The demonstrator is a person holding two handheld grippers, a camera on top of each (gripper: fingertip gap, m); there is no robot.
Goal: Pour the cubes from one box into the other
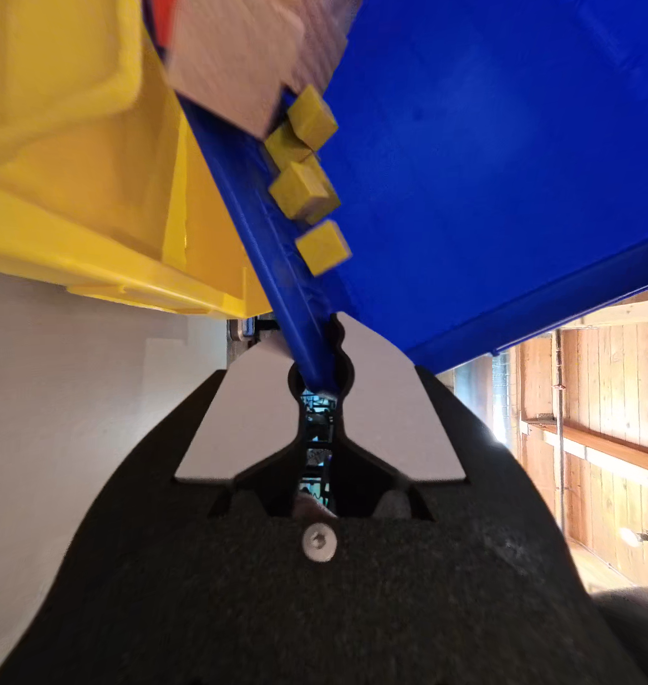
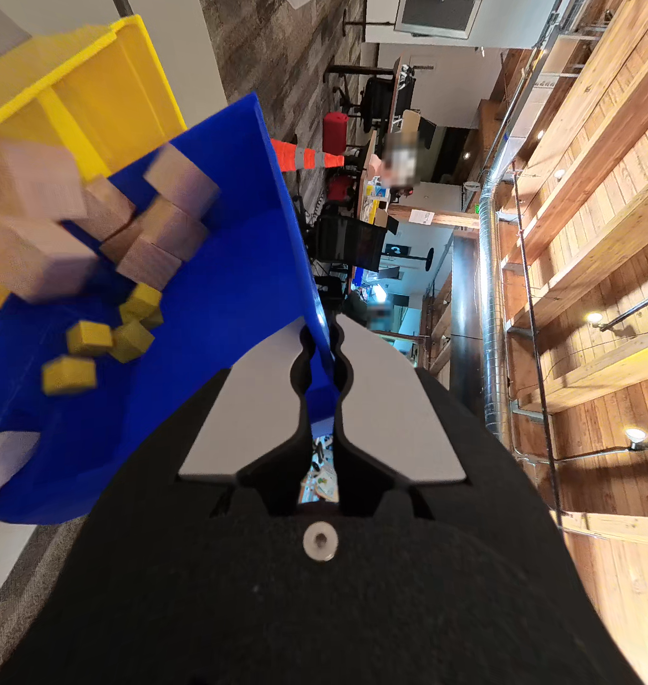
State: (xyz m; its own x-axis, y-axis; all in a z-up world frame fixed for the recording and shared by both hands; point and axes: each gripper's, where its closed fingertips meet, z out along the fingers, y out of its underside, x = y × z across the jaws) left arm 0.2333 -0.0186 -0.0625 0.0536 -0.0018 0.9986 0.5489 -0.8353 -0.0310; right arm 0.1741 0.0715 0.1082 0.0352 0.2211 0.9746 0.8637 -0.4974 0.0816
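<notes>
Grippers (image 1: 316, 356) (image 2: 322, 356) clamping blue box (image 1: 500, 166) (tilted), cubes (image 2: 89, 339)

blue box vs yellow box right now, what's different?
Colour: the blue box against the yellow box.
Grip: the left claw and right claw are each shut on a wall of the blue box; no claw touches the yellow box.
Contents: the blue box holds tan cubes and small yellow cubes, blurred and sliding towards the yellow box; what the yellow box holds is hidden.
Shared: both are open plastic bins.
</notes>
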